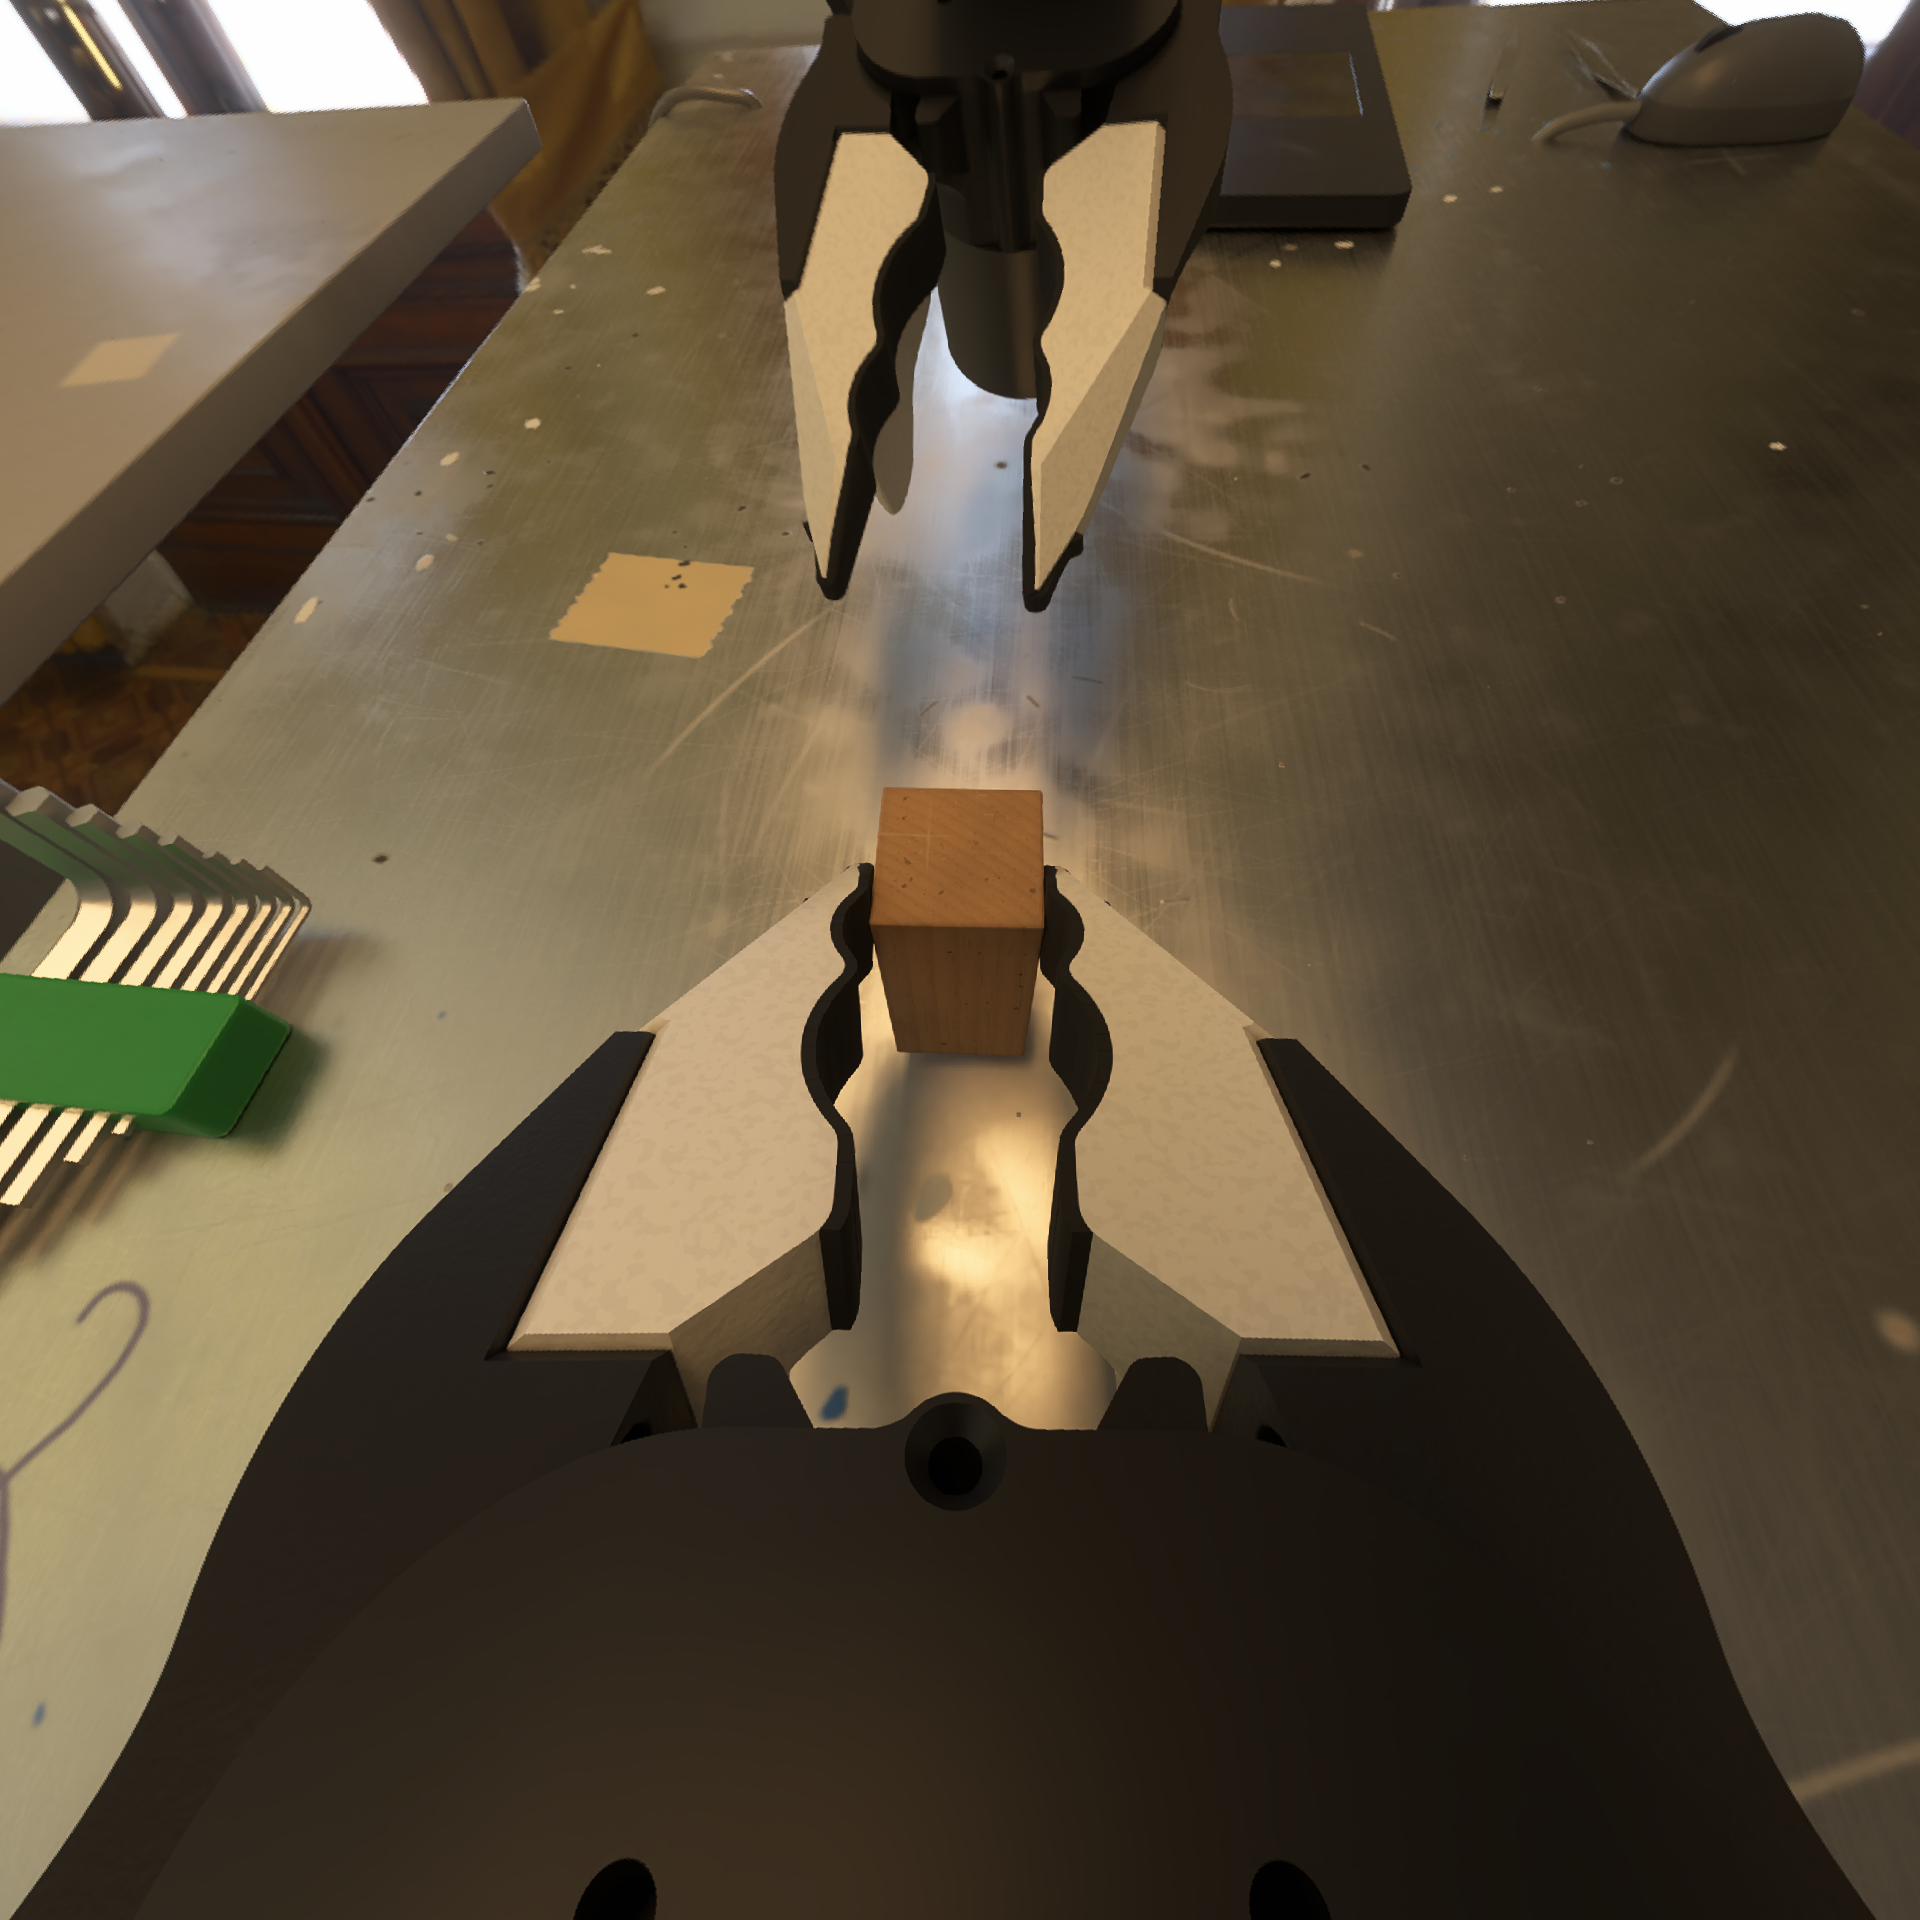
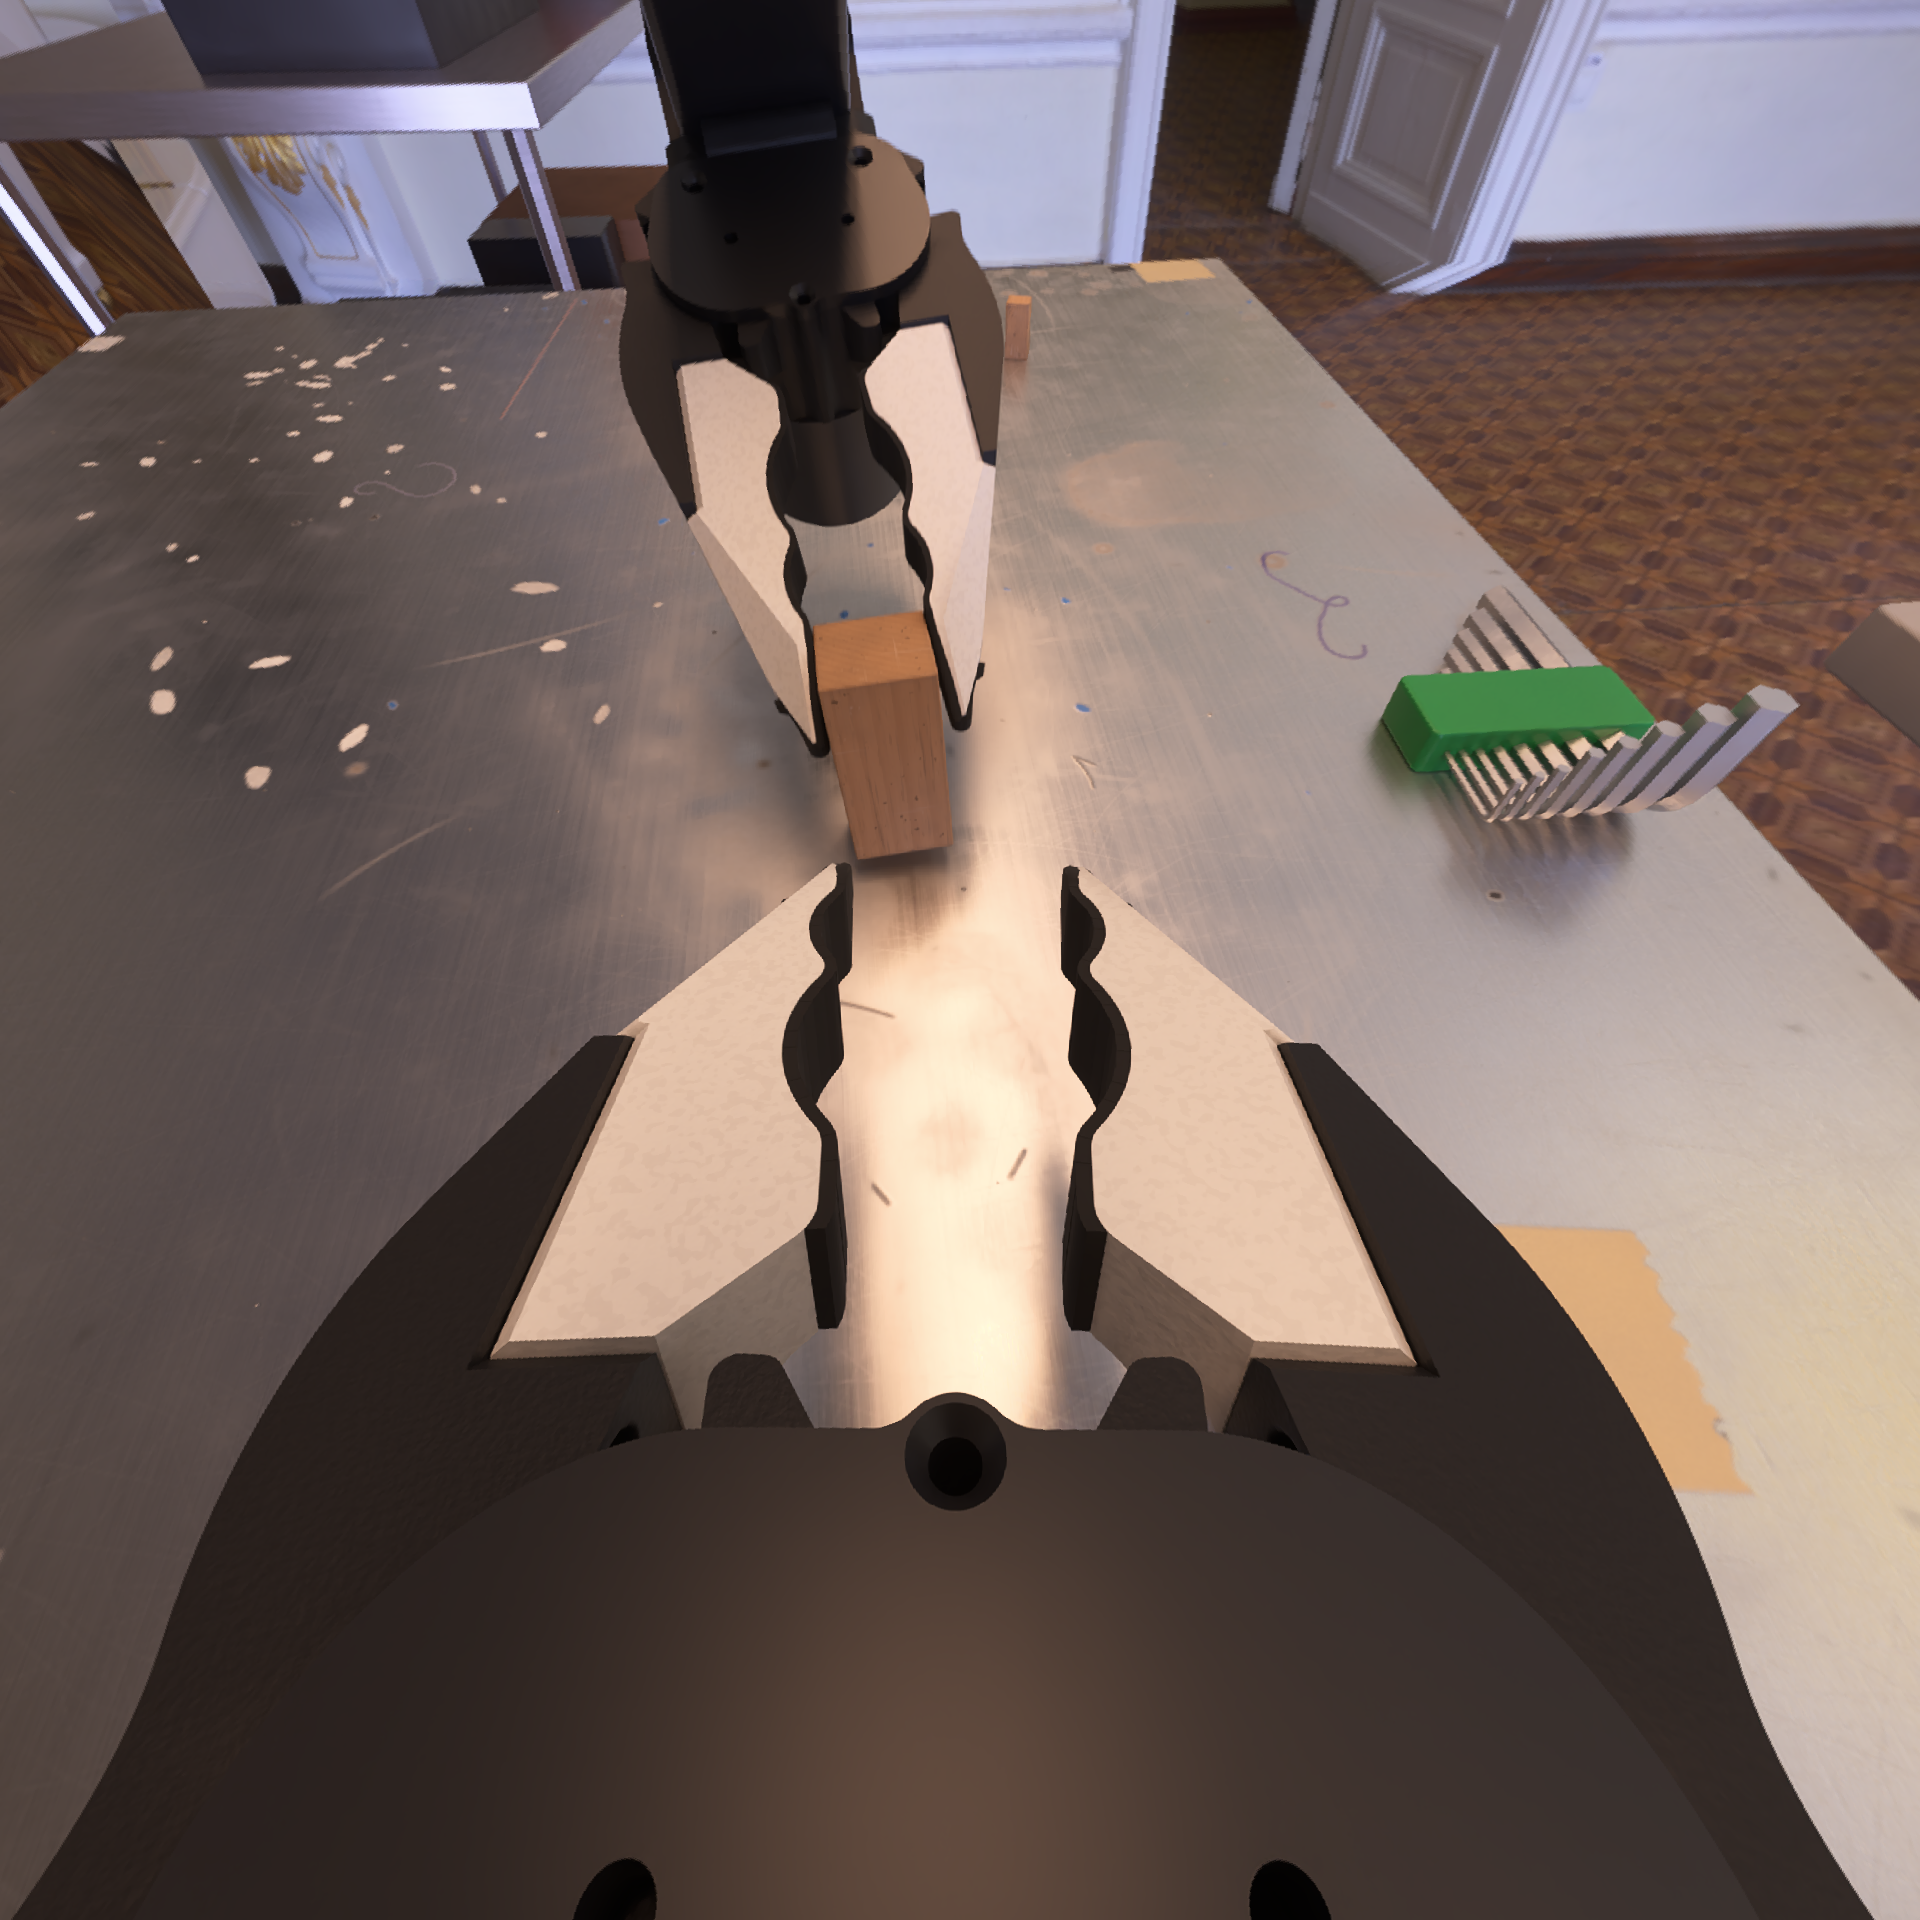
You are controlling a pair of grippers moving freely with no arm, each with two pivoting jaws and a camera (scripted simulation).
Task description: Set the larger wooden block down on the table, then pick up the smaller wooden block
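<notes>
The larger wooden block (image 1: 956, 914) stands upright between the fingertips of my left gripper (image 1: 956, 873), which is shut on its upper part. Its bottom is at or just above the metal table (image 1: 1455, 727); I cannot tell which. In the right wrist view the same block (image 2: 888, 748) sits between the left gripper's (image 2: 888, 727) fingers. My right gripper (image 2: 956, 878) is open and empty, just short of the block and facing the left gripper; it also shows in the left wrist view (image 1: 935, 597). The smaller wooden block (image 2: 1018, 325) stands near the far table edge, behind the left gripper.
A green holder with metal hex keys (image 2: 1517, 717) lies to the right in the right wrist view, and to the left in the left wrist view (image 1: 135, 1060). A computer mouse (image 1: 1745, 83) and a dark flat box (image 1: 1309, 135) lie behind the right gripper. A grey side table (image 1: 208, 260) stands beside the table.
</notes>
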